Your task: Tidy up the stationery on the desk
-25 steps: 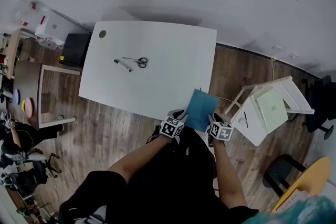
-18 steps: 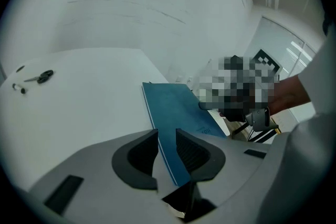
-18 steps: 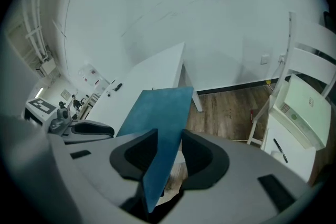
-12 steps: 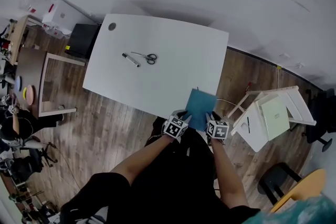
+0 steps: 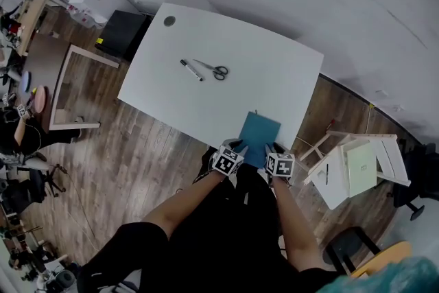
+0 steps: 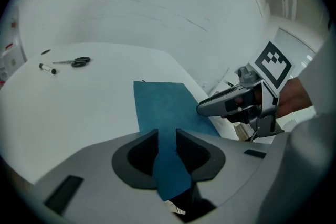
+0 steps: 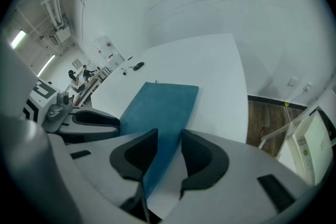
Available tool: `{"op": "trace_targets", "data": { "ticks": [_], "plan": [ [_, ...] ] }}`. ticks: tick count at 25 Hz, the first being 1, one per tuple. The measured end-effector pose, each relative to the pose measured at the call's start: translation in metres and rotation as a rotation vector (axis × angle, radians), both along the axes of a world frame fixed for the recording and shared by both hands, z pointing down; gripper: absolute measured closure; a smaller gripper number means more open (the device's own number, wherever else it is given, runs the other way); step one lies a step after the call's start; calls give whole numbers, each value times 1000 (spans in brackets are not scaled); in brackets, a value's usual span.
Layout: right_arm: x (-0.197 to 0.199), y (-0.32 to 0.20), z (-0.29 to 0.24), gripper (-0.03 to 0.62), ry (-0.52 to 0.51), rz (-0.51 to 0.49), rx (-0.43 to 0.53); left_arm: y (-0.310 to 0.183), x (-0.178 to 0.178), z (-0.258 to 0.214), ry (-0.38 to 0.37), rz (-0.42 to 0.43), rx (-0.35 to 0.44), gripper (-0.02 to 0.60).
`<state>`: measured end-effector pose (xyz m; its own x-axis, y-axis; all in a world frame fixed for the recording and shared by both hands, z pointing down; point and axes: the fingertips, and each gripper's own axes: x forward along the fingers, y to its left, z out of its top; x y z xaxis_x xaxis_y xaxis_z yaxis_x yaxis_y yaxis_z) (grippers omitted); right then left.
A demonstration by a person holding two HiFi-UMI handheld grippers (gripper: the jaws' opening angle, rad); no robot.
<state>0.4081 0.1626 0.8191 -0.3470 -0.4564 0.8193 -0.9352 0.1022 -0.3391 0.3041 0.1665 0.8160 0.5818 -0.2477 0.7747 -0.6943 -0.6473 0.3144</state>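
A blue notebook (image 5: 258,136) lies flat over the near edge of the white desk (image 5: 206,103). My left gripper (image 5: 238,151) is shut on the notebook's near left corner, and my right gripper (image 5: 269,156) is shut on its near right corner. In the left gripper view the blue cover (image 6: 160,107) runs between my jaws (image 6: 166,136), with the right gripper (image 6: 226,105) beside it. The right gripper view shows the same cover (image 7: 165,105) between its jaws (image 7: 169,140). Scissors (image 5: 215,70) and a marker (image 5: 191,70) lie at the desk's far left.
A white stool (image 5: 336,178) with a pale green book (image 5: 361,165) and a pen stands right of the desk. A black box (image 5: 123,32) and a wooden frame (image 5: 68,89) stand on the floor at the left. The wall runs along the desk's far side.
Both grippers have carried the blue notebook forward, from overhanging the near edge to lying mostly over the desk. The head view has swung, so the desk sits further right.
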Motion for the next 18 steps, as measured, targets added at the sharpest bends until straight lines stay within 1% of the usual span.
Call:
{"op": "trace_targets", "data": {
  "ticks": [4,6,8,12,15,18],
  "plan": [
    [-23,-12,-1,448,46,-42,3,-8,-24,1,20,-25,-17,485],
    [-28,-13,-7,448,55,-26,8,-15,-32,-6,40,-24,-10,485],
    [-29,-10,-14,448,53,18,13,-27,-38,-15,49,-3,11,485],
    [-33,14,-24,448,16,137,-10,-56,-37,-19,29,105,60,485],
    [-37,34,-30,448,-7,237,-19,-80,-22,-26,22,209,95,485],
    [-48,50,-31,448,-22,347,-19,-98,-2,-33,32,334,141,485]
  ]
}}
